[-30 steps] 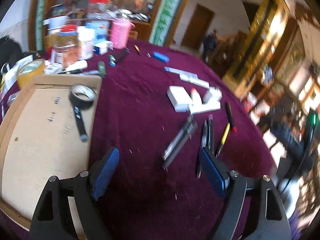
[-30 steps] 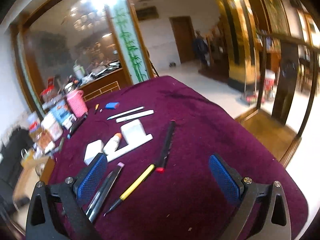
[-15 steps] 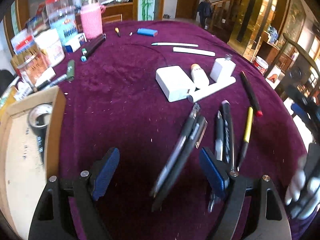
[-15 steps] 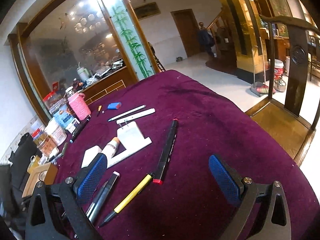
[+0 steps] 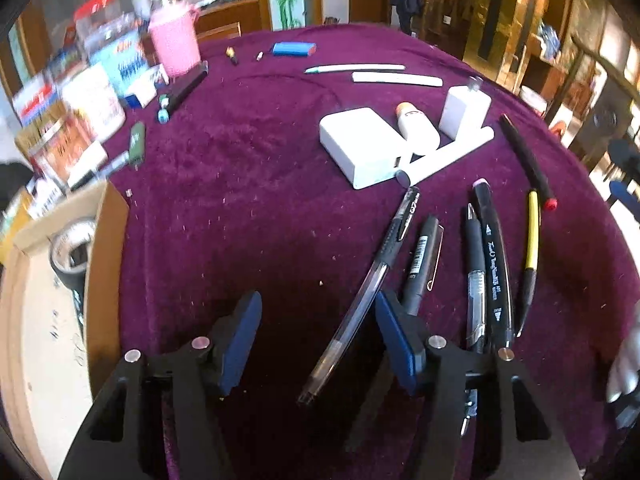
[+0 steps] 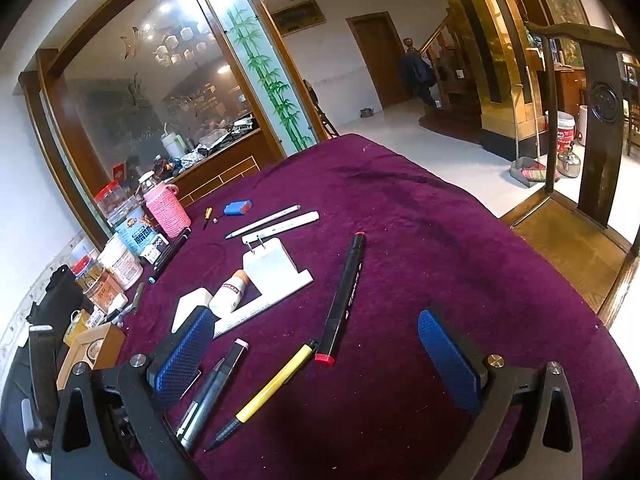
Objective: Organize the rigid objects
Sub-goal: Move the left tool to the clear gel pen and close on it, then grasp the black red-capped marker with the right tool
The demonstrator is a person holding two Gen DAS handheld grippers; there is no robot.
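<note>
On the purple cloth lies a row of pens. A clear gel pen with a black grip lies slanted between the fingers of my left gripper. Its jaws are closing, and the right pad is close beside the pen without pressing it. Right of it lie a black clip pen, two more black pens, a yellow pen and a black marker with a red end. My right gripper hangs open above the yellow pen and the marker, holding nothing.
A white box, a glue bottle, a white charger and a white ruler lie behind the pens. A cardboard box with a tape roll stands left. Jars and a pink cup crowd the far left; the table edge runs right.
My left gripper has swung right and down over the pens, and its jaws have narrowed around the clear pen. The right gripper has barely moved and stays wide.
</note>
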